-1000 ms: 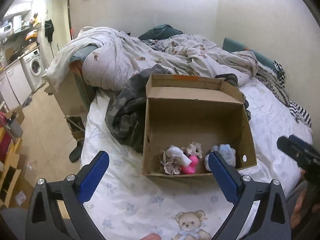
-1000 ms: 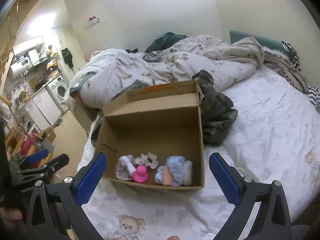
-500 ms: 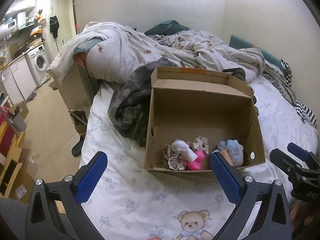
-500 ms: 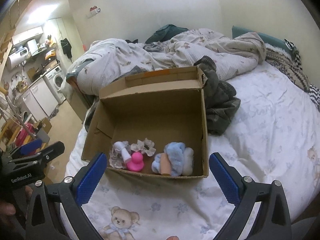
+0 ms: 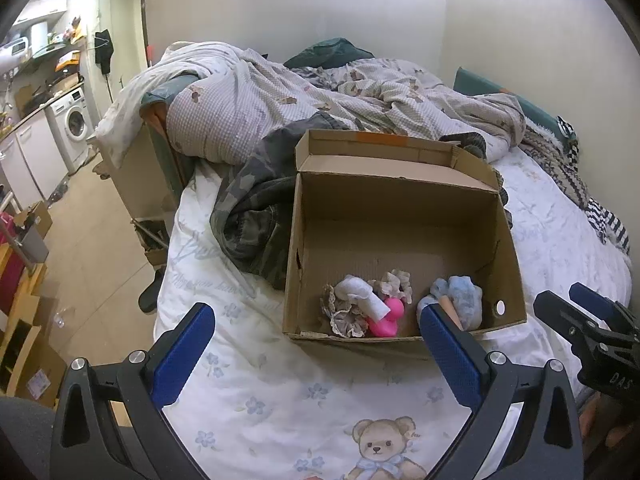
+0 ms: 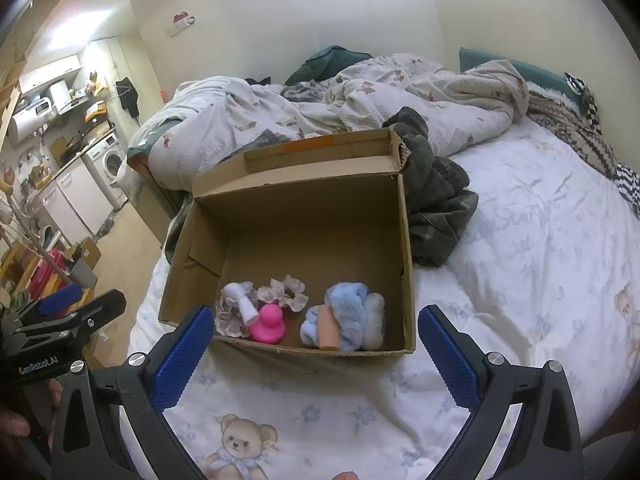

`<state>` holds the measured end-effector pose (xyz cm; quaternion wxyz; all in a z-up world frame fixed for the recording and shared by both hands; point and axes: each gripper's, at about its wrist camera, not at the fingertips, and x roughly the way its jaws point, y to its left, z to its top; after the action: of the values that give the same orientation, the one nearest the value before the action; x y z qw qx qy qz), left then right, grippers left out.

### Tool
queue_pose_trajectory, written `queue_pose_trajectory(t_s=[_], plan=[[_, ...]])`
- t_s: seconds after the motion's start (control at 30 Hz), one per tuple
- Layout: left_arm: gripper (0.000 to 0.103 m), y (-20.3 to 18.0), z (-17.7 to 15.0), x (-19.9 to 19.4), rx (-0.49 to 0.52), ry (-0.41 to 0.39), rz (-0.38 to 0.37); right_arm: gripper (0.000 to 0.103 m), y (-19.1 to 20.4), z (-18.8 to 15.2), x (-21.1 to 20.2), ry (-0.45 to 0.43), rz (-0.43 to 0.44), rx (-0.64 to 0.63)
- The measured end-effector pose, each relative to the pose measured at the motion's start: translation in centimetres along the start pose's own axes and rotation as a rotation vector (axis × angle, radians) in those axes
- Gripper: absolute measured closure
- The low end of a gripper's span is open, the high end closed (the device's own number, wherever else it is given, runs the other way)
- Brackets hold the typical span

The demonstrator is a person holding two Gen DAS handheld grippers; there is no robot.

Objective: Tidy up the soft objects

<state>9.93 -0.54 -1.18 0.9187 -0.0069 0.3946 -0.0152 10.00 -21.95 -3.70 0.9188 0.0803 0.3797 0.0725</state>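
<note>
An open cardboard box sits on the bed. Along its near wall lie a pink rubber duck, a white roll, lacy beige scrunchies, and a fluffy blue bundle with a peach cylinder. My left gripper is open and empty, held above the sheet in front of the box. My right gripper is open and empty, also in front of the box.
A dark camouflage garment lies behind and beside the box. A rumpled duvet covers the head of the bed. The bed's left edge drops to the floor, with a washing machine beyond.
Both grippers have risen and pulled back a little from the box, so more of its inside shows. Both stayed open. The objects in the box have not moved.
</note>
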Motion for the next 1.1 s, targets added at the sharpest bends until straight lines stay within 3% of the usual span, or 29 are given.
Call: queue_pose_trajectory(t_s=[1.1], plan=[[0.001,0.06,-0.07,0.16,-0.002,0.004,-0.007,0.0,-0.23,-0.27,0.17,0.009,0.007,0.025]])
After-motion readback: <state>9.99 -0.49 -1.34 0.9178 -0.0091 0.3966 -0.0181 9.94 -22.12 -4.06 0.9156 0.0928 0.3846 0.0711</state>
